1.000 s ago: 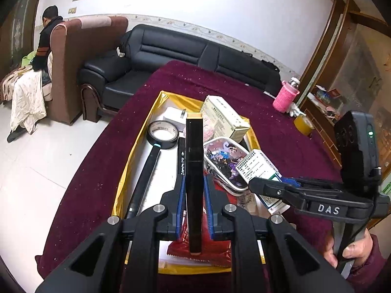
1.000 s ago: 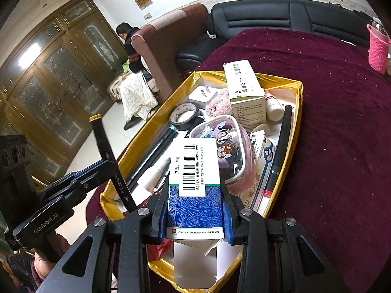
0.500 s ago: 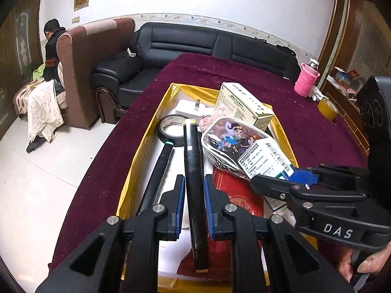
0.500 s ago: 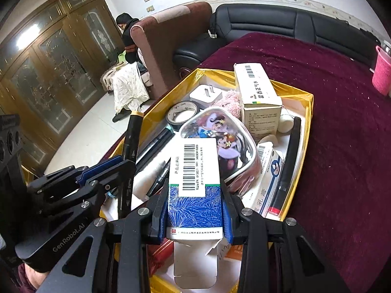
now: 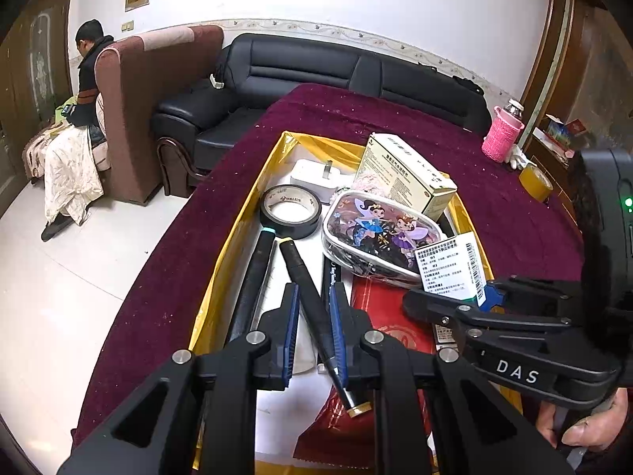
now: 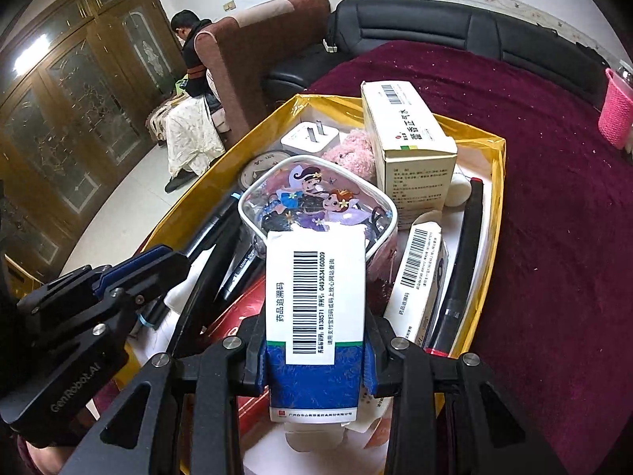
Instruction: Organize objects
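Hidden beneath the cartoon pouch (image 5: 379, 233) and the clutter: most of the yellow tray (image 5: 233, 245) floor. Cut off at the picture's bottom edge: the tray's near rim. Left gripper (image 5: 312, 328) low over the tray on the maroon-covered counter (image 5: 395, 118), jaws parted a little, black marker (image 5: 316, 312) lying slanted between the blue pads, contact hard to judge. Right gripper (image 6: 314, 360) with jaws clamped on a blue-and-white medicine box (image 6: 314, 304), held above the tray's near end, barcode upward.
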